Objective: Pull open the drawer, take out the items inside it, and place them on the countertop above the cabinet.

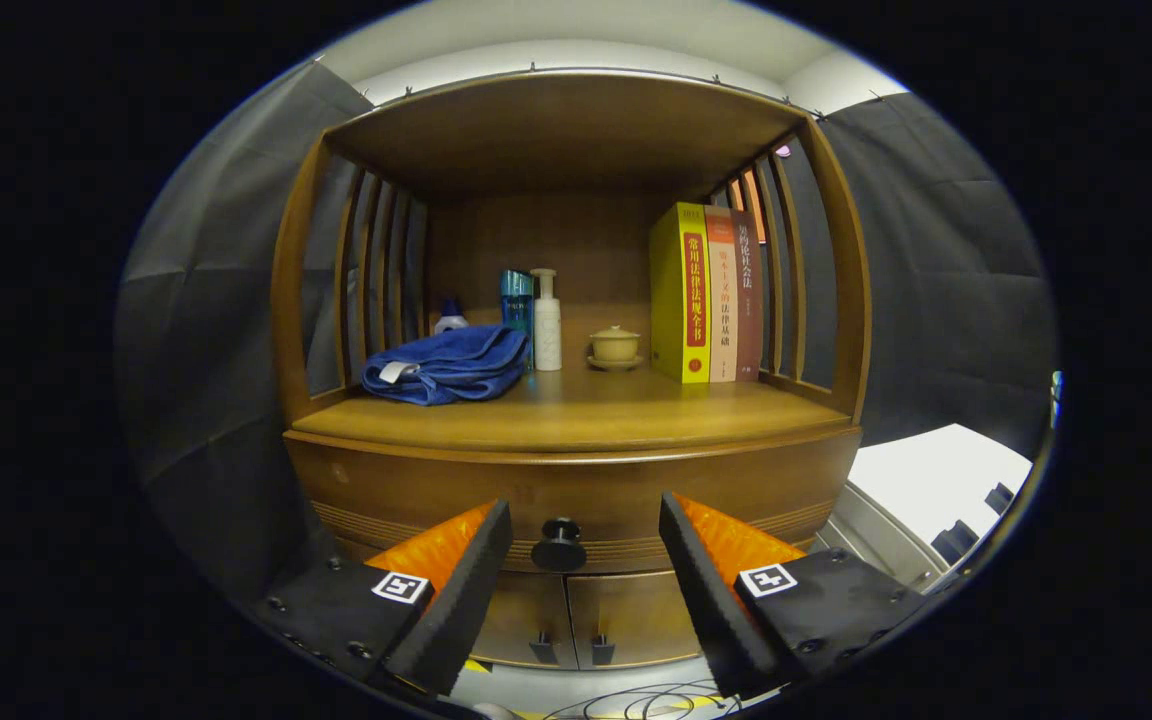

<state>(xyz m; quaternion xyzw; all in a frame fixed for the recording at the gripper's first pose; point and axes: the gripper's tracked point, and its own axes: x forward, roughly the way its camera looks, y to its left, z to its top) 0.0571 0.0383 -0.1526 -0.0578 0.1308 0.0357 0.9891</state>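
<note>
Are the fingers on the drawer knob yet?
Apart. The gripper view shows the gripper open, knob between the fingers with drawer front showing on both sides.

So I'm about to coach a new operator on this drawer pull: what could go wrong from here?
The hand-held gripper is open with the drawer knob between its fingers but untouched; the knob is small and round, so a shallow grip might slip off. The countertop already carries a blue towel, bottles, a lidded cup and books, so placed items could knock them.

Wooden countertop point(576, 418) carries blue towel point(448, 364), left of pump bottle point(546, 320); lidded cup point(615, 346) and books point(706, 292) right of it.
</note>
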